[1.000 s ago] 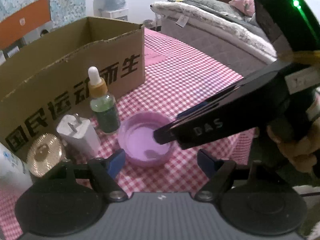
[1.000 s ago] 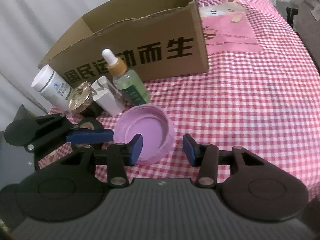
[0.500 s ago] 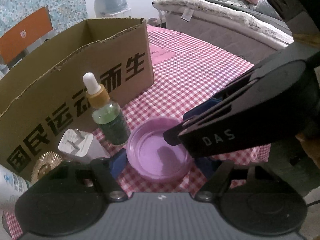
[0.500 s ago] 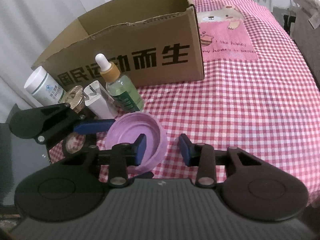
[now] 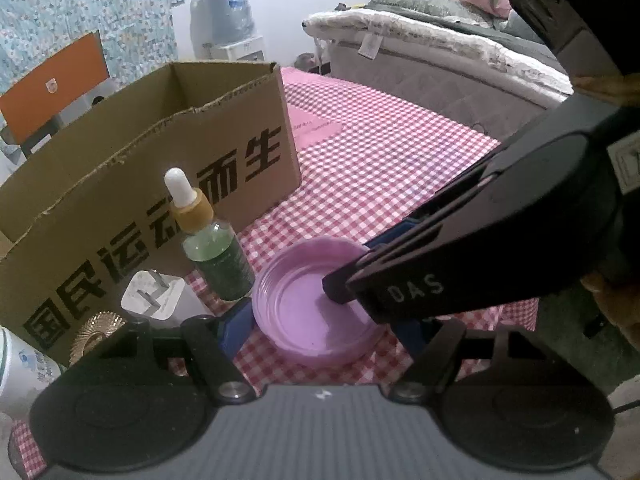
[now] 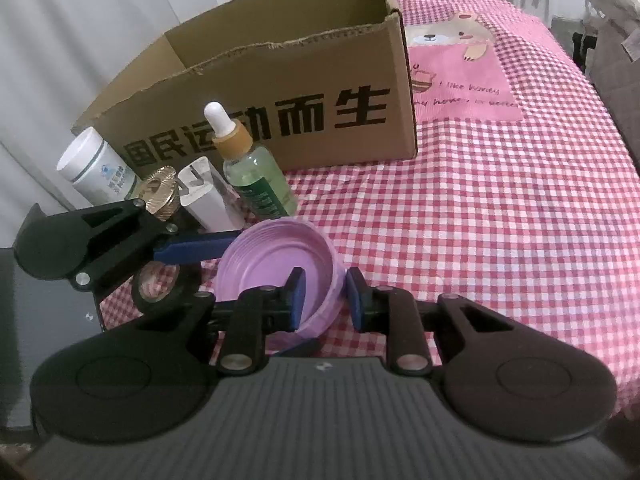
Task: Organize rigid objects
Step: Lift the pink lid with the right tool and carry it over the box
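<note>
A purple round lid (image 5: 316,308) (image 6: 276,256) lies open side up on the checked tablecloth. My right gripper (image 6: 322,298) is shut on the purple lid's right rim, one finger inside and one outside; it also shows in the left wrist view (image 5: 340,288). My left gripper (image 5: 320,330) is open, with its fingers on either side of the lid. A green dropper bottle (image 5: 214,250) (image 6: 252,172), a white plug (image 5: 154,300) (image 6: 206,200), a gold disc (image 5: 96,328) (image 6: 162,192) and a white bottle (image 6: 96,172) stand in front of the cardboard box (image 5: 160,152) (image 6: 280,92).
A roll of black tape (image 6: 166,284) lies under my left gripper's finger. A pink bear mat (image 6: 460,68) lies on the tablecloth right of the box. A bed (image 5: 440,48) stands beyond the table. The table's edge runs close below the lid.
My right gripper has closed on the lid's rim. My left gripper has moved forward so that its open fingers flank the lid.
</note>
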The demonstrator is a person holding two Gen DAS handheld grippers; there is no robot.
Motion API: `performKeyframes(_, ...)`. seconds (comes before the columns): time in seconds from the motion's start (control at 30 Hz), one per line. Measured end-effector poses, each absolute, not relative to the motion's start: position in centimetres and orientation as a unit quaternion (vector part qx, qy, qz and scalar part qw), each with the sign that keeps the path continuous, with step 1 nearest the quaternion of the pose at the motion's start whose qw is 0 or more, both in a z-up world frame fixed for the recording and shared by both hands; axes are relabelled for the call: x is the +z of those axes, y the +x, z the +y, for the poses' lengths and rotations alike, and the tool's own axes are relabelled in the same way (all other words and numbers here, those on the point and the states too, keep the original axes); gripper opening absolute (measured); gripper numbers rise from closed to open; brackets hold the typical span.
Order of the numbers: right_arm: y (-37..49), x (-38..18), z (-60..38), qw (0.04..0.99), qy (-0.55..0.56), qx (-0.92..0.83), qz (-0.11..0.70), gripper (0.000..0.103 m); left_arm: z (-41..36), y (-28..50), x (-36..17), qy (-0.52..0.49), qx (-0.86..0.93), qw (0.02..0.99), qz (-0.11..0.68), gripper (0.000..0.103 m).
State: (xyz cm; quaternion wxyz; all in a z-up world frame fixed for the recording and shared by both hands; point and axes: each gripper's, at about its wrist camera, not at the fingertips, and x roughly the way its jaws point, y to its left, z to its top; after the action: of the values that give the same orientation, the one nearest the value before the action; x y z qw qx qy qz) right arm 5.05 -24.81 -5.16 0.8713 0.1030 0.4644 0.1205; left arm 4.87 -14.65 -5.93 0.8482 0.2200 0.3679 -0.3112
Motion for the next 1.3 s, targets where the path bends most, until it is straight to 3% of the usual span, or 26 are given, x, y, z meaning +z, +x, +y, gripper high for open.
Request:
performKeyframes(0.3, 3.3, -1.5, -24.4, 0.888, 0.092, 0.121, 0.433, 0.021, -13.7, 2.9, -2.3, 0.21, -0.31, 0.87, 0.322, 0.075)
performKeyframes(0.53, 3.6, 5.3, -23.0, 0.913, 0.053, 0.158, 0.372, 0.022, -11.6, 2.8, 3.5, 0.206, -0.277, 0.902, 0.257, 0.075)
performKeyframes(0.67, 6.2, 8.5, -21.7, 0.914, 0.038, 0.192, 0.355, 0.023, -9.7, 5.1, 6.5, 0.185, -0.267, 0.91, 0.258, 0.075)
performKeyframes(0.97, 16.0, 10.6, -18.1, 0.881, 0.026, 0.257, 0.396, 0.025, -5.5, 14.7, 7.4, 0.129, -0.249, 0.895, 0.347, 0.075)
performKeyframes(1.3, 28.8, 3.3, -14.1, 0.791, 0.049, 0.272, 0.546, 0.025, -3.5, 25.0, 1.6, 0.111, -0.234, 0.832, 0.49, 0.075)
